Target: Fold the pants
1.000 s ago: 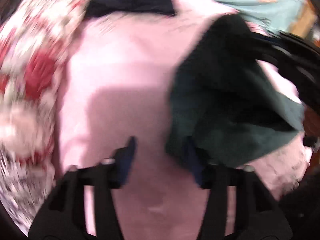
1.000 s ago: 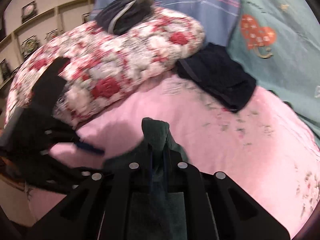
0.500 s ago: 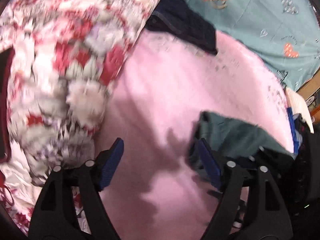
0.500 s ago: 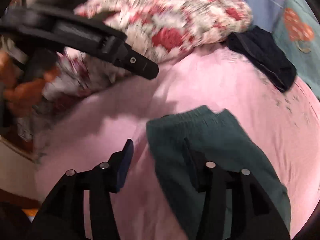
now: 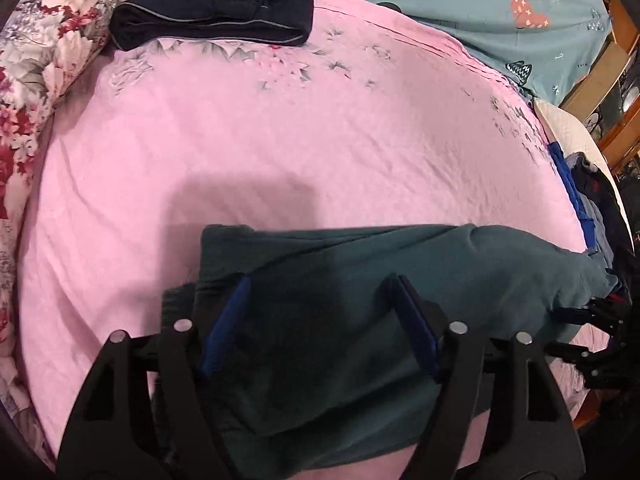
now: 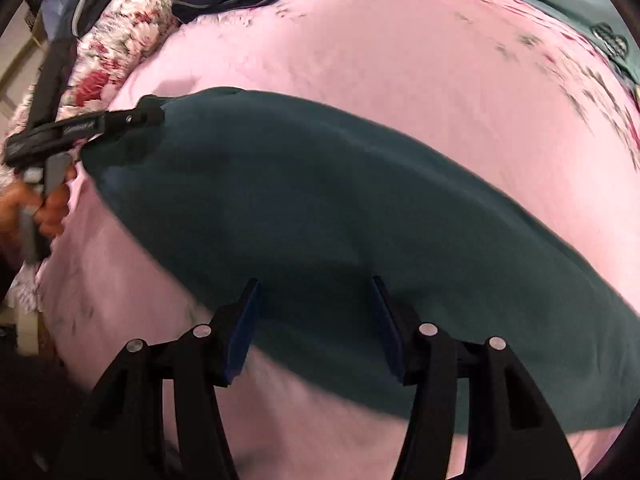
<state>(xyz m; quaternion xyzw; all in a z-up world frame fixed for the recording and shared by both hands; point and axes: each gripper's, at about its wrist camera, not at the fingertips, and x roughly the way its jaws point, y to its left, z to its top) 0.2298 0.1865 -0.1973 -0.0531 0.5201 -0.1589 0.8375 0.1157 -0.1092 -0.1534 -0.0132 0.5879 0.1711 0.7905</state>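
Note:
The dark teal pants (image 5: pixel 400 272) lie folded in a long band on the pink bedsheet (image 5: pixel 280 128). My left gripper (image 5: pixel 320 312) points down over their left end. Its jaws stand apart and are closing, with cloth under and between the blue pads (image 5: pixel 224 320), which do not press on it. In the right wrist view the pants (image 6: pixel 320 200) stretch across the sheet. My right gripper (image 6: pixel 314 312) hangs open over their near edge, gripping nothing. The left gripper (image 6: pixel 100 124) shows there at the pants' far left corner, held by a hand (image 6: pixel 48 208).
A folded navy garment (image 5: pixel 212 12) lies at the far edge of the sheet. A red floral quilt (image 5: pixel 40 60) bulges along the left. A teal blanket with hearts (image 5: pixel 480 12) sits behind, and a pile of clothes (image 5: pixel 592 208) and wooden furniture (image 5: pixel 600 80) at the right.
My right gripper, shut on a bunch of the pants a second ago, has let go and opened. The pants now lie flat, and both grippers have swung over them.

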